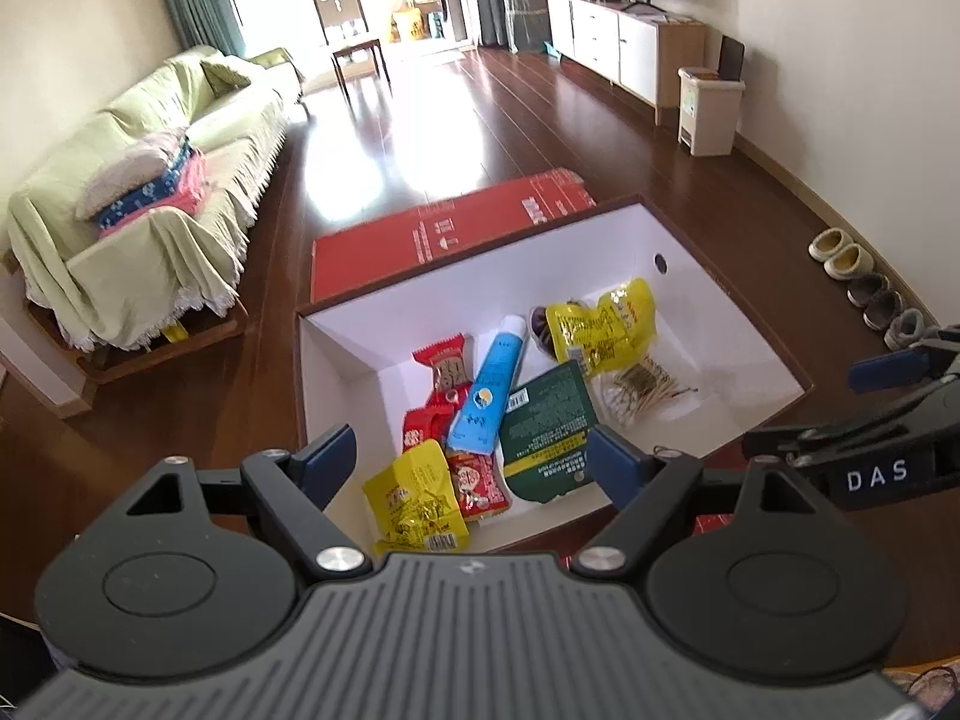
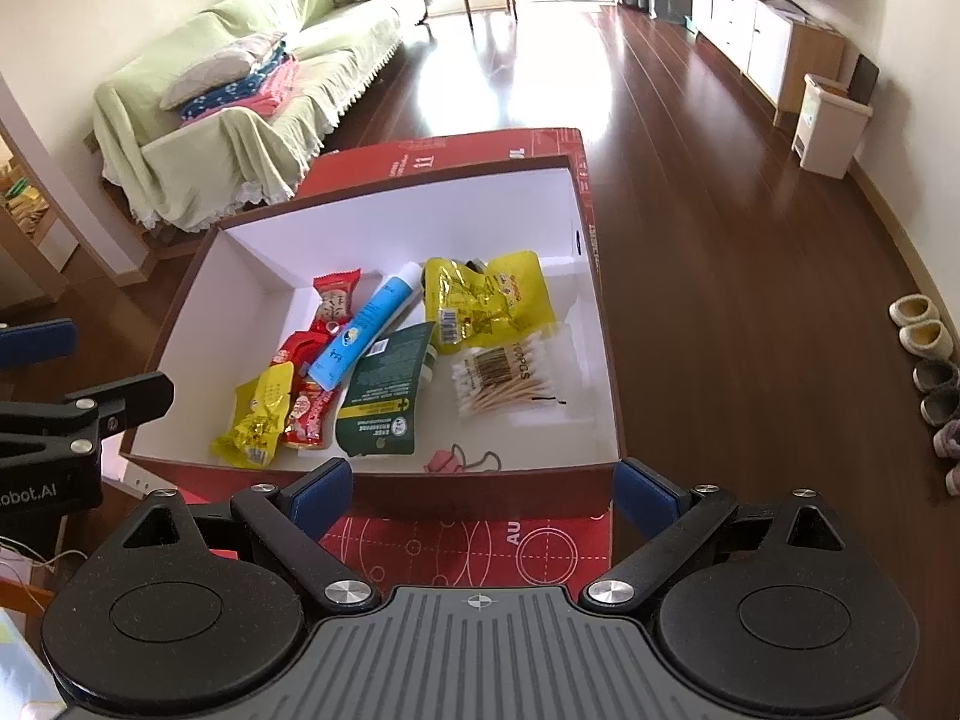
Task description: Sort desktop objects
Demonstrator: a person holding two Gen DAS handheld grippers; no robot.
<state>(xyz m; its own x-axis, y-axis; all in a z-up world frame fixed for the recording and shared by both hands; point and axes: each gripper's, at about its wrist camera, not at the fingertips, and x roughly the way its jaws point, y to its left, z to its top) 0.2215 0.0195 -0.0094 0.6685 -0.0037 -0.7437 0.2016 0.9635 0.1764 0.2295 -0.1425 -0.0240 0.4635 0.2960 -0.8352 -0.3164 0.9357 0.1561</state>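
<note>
Home living room. Long sofa under a pale green fringed throw (image 1: 180, 180) along one wall, low white-fronted wooden TV cabinet (image 1: 618, 42) opposite, glossy dark wood plank floor (image 2: 690, 180), row of fuzzy slippers (image 1: 864, 288) by the skirting, curtained windows beyond.

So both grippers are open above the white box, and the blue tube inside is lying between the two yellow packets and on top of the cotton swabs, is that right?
Not quite. The blue tube is not on the cotton swabs; it lies on the red snack packets, apart from the swabs, as the right wrist view shows. Both the left gripper and right gripper are open above the white box.
</note>
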